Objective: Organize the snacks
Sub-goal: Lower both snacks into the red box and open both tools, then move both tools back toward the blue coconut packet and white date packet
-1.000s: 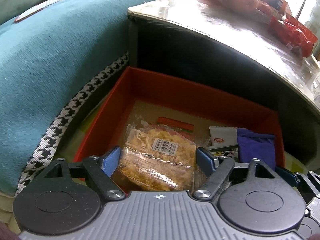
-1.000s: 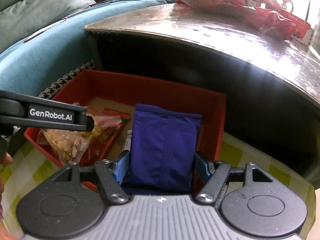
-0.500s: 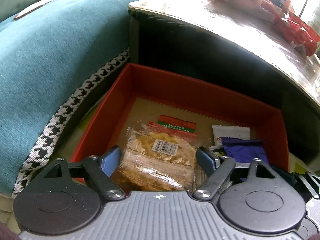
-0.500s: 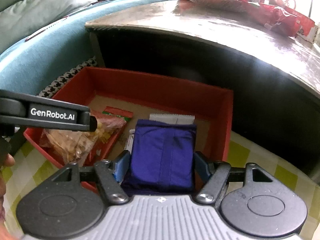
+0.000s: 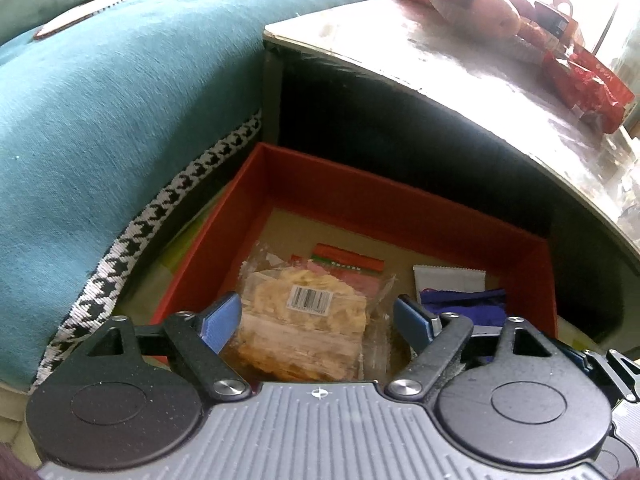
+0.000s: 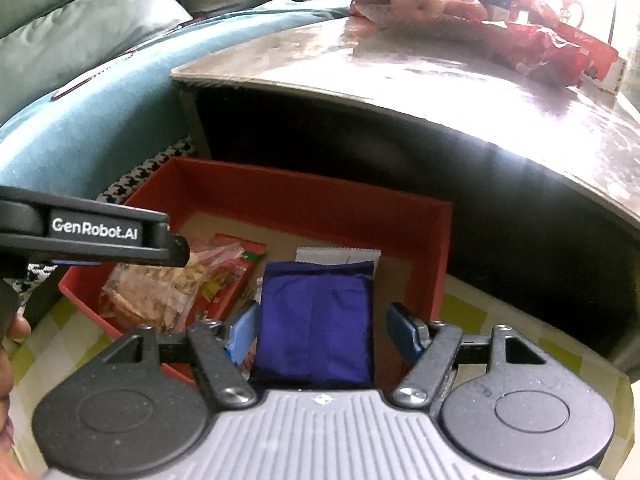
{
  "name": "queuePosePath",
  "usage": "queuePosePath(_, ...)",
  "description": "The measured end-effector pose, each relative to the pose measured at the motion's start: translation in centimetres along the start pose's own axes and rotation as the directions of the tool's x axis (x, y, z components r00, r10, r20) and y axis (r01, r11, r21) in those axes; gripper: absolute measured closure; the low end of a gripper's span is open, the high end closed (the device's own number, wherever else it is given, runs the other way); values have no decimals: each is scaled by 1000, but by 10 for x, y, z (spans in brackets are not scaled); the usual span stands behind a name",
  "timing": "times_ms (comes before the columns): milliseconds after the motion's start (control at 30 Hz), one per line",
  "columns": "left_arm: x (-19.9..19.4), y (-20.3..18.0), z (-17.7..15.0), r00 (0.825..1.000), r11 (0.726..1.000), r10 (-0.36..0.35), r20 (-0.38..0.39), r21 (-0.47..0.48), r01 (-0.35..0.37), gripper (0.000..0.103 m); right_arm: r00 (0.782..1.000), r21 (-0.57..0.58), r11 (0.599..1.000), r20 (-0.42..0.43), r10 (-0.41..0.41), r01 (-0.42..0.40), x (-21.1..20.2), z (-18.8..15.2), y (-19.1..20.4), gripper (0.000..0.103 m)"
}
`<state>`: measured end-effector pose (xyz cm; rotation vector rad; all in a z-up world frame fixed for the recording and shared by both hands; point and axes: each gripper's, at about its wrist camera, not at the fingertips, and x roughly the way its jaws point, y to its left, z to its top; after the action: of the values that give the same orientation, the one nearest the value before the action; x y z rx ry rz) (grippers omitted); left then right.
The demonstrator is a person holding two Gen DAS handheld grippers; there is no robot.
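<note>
Below the table edge: a red box (image 5: 400, 216) sat on the floor against the dark table side, low enough for both grippers to reach in from above.
Left gripper (image 5: 318, 320): jaws wide apart, straddling a clear bag of crisps (image 5: 304, 328) that lay in the box's left half; neither pad seemed to press it, so it looked let go or not yet gripped.
Right gripper (image 6: 320, 330): jaws also wide, a gap on both sides of the purple packet (image 6: 316, 320) lying in the right half.
Likely reason: snacks laid side by side, flat, to fill the box neatly.
Left view only: a barcode on the crisps.
Right view only: checked cloth (image 6: 480, 312) under the box.
Table top (image 6: 440, 76): red wrappers (image 6: 552, 52) waiting.
</note>
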<state>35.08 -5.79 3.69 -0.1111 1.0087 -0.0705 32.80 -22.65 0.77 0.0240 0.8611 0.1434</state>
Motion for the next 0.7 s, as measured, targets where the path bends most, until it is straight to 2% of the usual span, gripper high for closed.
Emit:
queuePosePath(367, -23, -10, -7, 999, 999, -38, 20, 23, 37, 15, 1000, 16, 1000, 14, -12, 11, -24, -3, -2, 32)
queuePosePath(700, -46, -9, -23, 997, 997, -67, 30, 39, 66, 15, 1000, 7, 1000, 16, -10, 9, -53, -21, -1, 32)
